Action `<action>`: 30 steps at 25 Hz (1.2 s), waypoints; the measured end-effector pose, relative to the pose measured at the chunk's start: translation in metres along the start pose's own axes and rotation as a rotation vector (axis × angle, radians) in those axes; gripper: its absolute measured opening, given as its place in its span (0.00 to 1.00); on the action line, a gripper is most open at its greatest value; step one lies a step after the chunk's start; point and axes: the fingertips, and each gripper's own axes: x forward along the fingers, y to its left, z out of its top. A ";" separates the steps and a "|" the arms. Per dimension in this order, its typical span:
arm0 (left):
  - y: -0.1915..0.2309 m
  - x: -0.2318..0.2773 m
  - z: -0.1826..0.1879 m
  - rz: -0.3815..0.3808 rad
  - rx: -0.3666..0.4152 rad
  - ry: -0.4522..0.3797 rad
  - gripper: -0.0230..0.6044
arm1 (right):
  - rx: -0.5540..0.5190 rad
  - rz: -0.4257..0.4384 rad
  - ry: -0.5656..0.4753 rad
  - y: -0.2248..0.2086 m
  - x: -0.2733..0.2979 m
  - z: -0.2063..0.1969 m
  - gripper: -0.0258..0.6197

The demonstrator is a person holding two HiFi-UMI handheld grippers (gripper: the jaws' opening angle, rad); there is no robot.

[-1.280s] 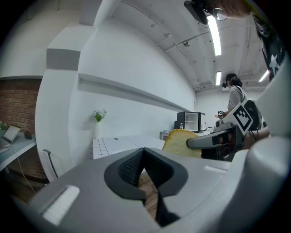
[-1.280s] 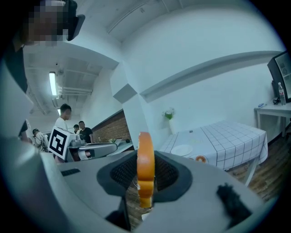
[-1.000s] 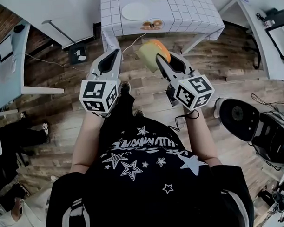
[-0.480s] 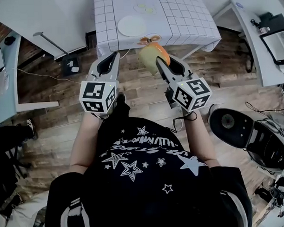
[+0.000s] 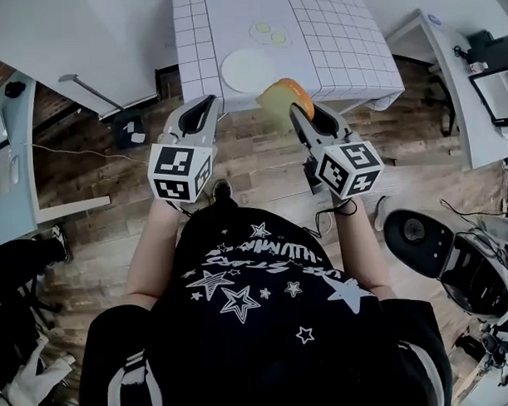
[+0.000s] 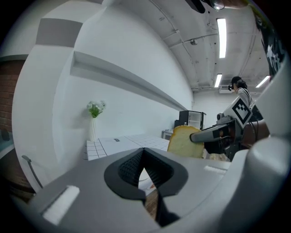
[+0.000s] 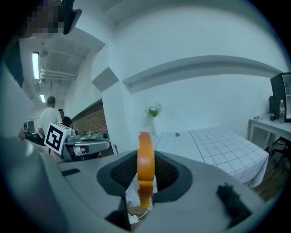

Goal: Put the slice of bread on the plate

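Observation:
In the head view, a slice of bread [image 5: 279, 100] with an orange crust stands on edge over the front edge of the table [image 5: 348, 45], with my right gripper [image 5: 295, 109] shut on it. The white plate [image 5: 244, 71] lies on the checked cloth just beyond and left of the slice. My left gripper [image 5: 209, 100] hovers beside it over the floor, shut and empty. The right gripper view shows the bread [image 7: 146, 169] edge-on between the pads. In the left gripper view the bread [image 6: 183, 141] is at the right, and the left gripper [image 6: 144, 151] has its tips together.
Two small yellow-green pieces [image 5: 270, 32] lie farther back on the table. A vase with flowers [image 7: 154, 114] stands at its far end. White desks flank the wooden floor, with cables [image 5: 77, 150] at left and a round black base [image 5: 415, 231] at right. People stand in the background.
Both grippers have come closer to the table. The bread was over the floor before and now overlaps the table's front edge. Neither gripper's jaws have changed.

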 end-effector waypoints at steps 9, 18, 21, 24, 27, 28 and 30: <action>0.044 0.031 -0.009 -0.059 -0.035 0.026 0.05 | -0.031 -0.082 0.055 -0.017 0.051 -0.001 0.20; 0.053 0.047 -0.018 -0.095 -0.048 0.052 0.05 | -0.004 -0.115 0.088 -0.025 0.057 -0.017 0.20; 0.051 0.052 -0.021 -0.106 -0.041 0.069 0.05 | -0.005 -0.110 0.094 -0.028 0.063 -0.016 0.20; 0.052 0.052 -0.024 -0.089 -0.049 0.082 0.05 | -0.016 -0.086 0.106 -0.030 0.073 -0.016 0.20; 0.039 0.042 -0.031 -0.068 -0.067 0.100 0.05 | -0.041 -0.064 0.123 -0.031 0.067 -0.021 0.20; 0.035 0.040 -0.033 -0.059 -0.068 0.105 0.05 | -0.057 -0.054 0.127 -0.032 0.066 -0.022 0.20; 0.032 0.040 -0.034 -0.033 -0.070 0.111 0.05 | -0.097 -0.035 0.132 -0.037 0.068 -0.022 0.20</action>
